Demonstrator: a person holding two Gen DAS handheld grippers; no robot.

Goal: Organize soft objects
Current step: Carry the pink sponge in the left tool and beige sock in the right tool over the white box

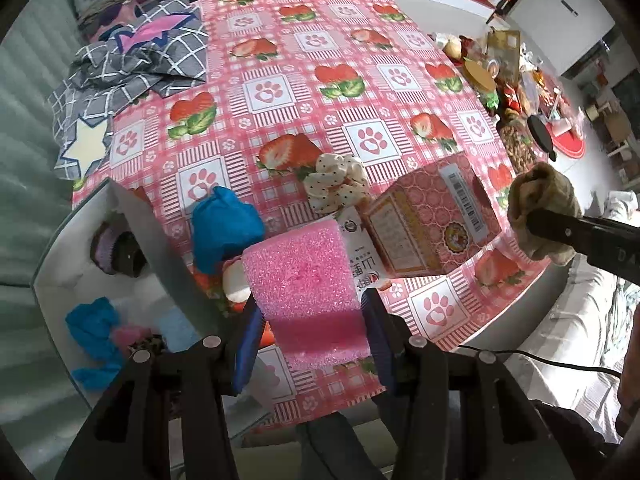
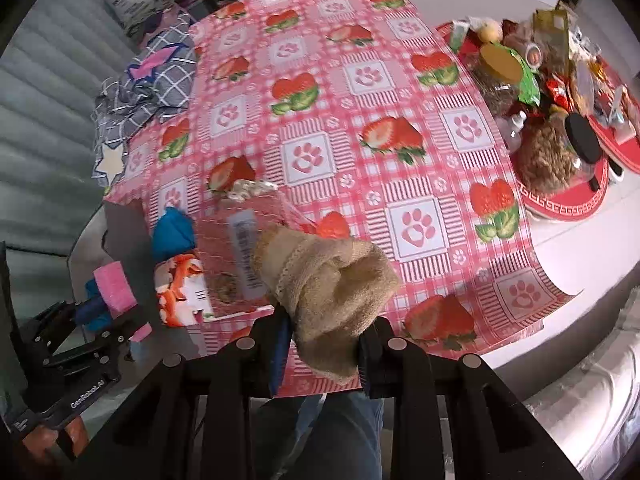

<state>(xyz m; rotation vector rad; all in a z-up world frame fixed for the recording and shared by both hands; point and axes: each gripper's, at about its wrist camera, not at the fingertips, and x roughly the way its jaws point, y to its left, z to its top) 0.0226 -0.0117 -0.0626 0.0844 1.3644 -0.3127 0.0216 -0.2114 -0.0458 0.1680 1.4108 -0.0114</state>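
My left gripper is shut on a pink sponge block, held just above the strawberry tablecloth near its front edge. My right gripper is shut on a bunched beige sock, lifted off the table; it also shows at the right of the left wrist view. A blue cloth and a cream polka-dot scrunchie lie on the table beyond the sponge. To the left stands a white box holding a blue cloth and other small soft pieces.
A pink patterned carton lies on a cartoon-printed packet between the two grippers. Grey checked bedding is heaped at the far left. Jars and snack packets crowd the right side on red mats.
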